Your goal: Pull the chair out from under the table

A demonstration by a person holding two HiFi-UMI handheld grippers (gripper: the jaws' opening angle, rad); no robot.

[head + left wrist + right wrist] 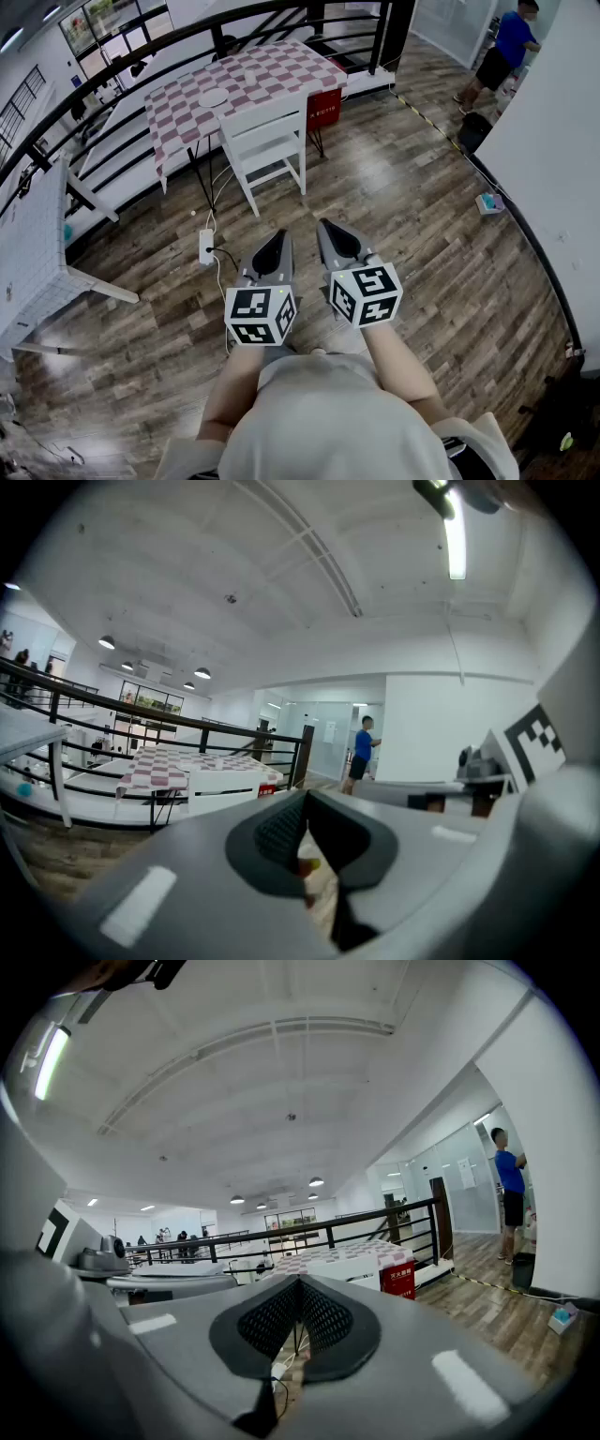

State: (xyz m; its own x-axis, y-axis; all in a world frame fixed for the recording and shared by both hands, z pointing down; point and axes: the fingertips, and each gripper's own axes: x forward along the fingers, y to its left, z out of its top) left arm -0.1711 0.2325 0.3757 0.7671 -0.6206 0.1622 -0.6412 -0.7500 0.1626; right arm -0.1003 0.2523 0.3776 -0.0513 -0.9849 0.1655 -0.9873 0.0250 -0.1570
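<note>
Both grippers are held side by side, close to the person's body, over the wood-plank floor [403, 187]. They are pointed nearly level toward the far table.

Left gripper [278, 240]: jaws fully closed, pads pressed together. Nothing is gripped; only floor is seen past the tips in the left gripper view.

Right gripper [328, 230]: jaws likewise fully closed, with nothing between them. It is just to the right of the left gripper and not touching it.

Chair [267, 141]: white, slatted back turned toward the grippers. It is pushed in against the near edge of the table [248, 80], which is covered by a red-and-white checked cloth. The chair is well apart from both grippers, and neither is in contact with it.

Other items noted:
- A white power strip [206, 247] lies on the floor, left of the left gripper, between the grippers and the chair.
- A red box [324, 109] is seen under the right end of the table.
- A black railing [141, 47] runs behind the table.
- A person in a blue top [511, 42] stands at far right.
</note>
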